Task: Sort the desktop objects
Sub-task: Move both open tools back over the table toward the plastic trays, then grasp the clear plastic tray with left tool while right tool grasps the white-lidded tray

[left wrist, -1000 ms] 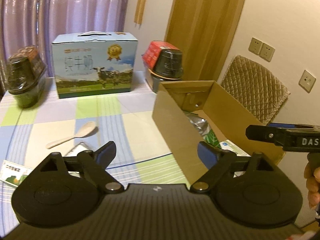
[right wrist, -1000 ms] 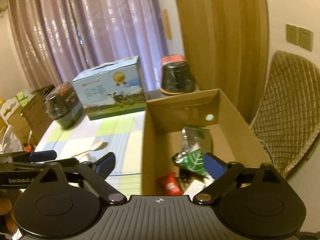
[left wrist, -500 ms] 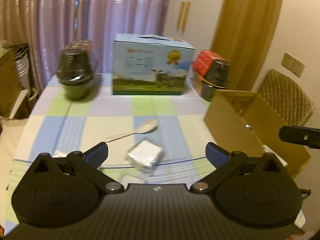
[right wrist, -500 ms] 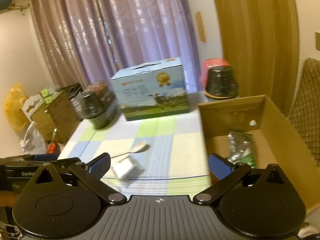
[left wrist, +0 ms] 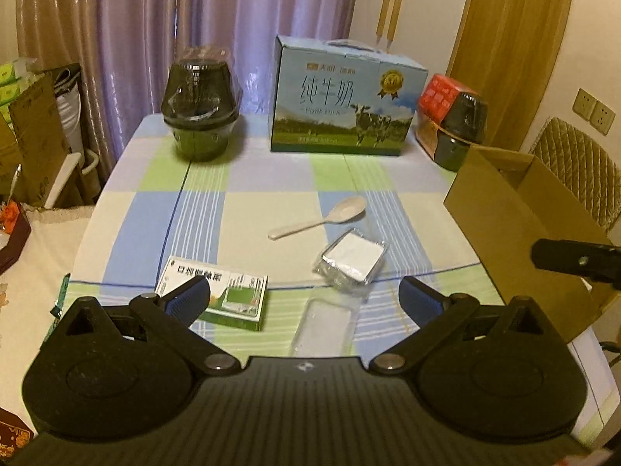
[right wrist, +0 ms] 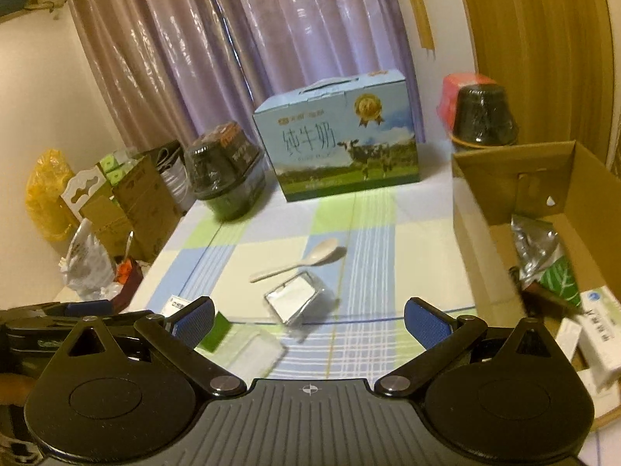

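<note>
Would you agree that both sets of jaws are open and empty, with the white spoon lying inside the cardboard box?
Not quite. The white spoon lies on the checked tablecloth, outside the cardboard box, as the left wrist view shows. The rest holds: the left gripper and right gripper both have open, empty jaws.

Dim warm indoor light, fisheye-bent edges, right view slightly motion-blurred

Cardboard box (right wrist: 485,202) interior cut off at right edge; green-and-white packet (left wrist: 217,299) partly behind left gripper (left wrist: 304,301).
</note>
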Available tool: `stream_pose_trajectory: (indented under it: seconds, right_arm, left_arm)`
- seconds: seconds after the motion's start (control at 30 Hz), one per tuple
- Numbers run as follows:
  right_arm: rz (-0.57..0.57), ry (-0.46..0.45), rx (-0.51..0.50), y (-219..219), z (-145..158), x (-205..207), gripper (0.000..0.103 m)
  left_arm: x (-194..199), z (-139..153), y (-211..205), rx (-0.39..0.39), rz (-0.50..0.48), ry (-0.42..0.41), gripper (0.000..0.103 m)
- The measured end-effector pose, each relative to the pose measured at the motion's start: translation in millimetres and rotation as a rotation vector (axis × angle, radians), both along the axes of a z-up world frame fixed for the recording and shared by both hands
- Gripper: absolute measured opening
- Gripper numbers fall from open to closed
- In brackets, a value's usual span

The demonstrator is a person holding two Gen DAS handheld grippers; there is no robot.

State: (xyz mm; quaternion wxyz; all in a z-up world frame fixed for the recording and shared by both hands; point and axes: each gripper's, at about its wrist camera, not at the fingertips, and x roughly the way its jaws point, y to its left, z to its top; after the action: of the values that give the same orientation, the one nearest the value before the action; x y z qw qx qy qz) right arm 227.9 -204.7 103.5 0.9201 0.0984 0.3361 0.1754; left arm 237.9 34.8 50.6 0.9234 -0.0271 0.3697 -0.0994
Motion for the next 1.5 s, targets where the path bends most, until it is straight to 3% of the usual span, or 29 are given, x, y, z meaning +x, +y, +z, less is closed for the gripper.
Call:
stream_pose_trajectory:
  seconds: [0.33, 0.47, 0.8, 1.17, 1.5]
  right_arm:
    - [0.0, 0.063, -0.021, 9.6, -44.2, 16.9, 0.101]
    - [-0.002, 0.083, 0.013, 7.4, -51.5, 25.9, 0.101]
    - [0.036, 0.054, -0.032, 18.2, -60.2, 49.3, 0.101]
    - [0.036, 0.075, -0.069, 15.7, -70.5, 70.5, 0.101]
    - [0.044, 0.08, -0.091, 21.2, -73.7, 77.7, 0.101]
  left_arm:
    - [7.0, -19.4, 4.7, 0.026, -0.04, 0.042, 0.102]
    - [8.8, -33.4, 2.6, 0.035, -0.081, 0.068, 0.101]
    - [16.6, -62.5, -21.9, 0.056, -0.213, 0.092, 0.098]
    - [30.3, -86.5, -38.0, 0.114, -0.26, 0.1, 0.081]
    - [48.1, -107.3, -49.3, 0.12, -0.293, 0.151, 0.075]
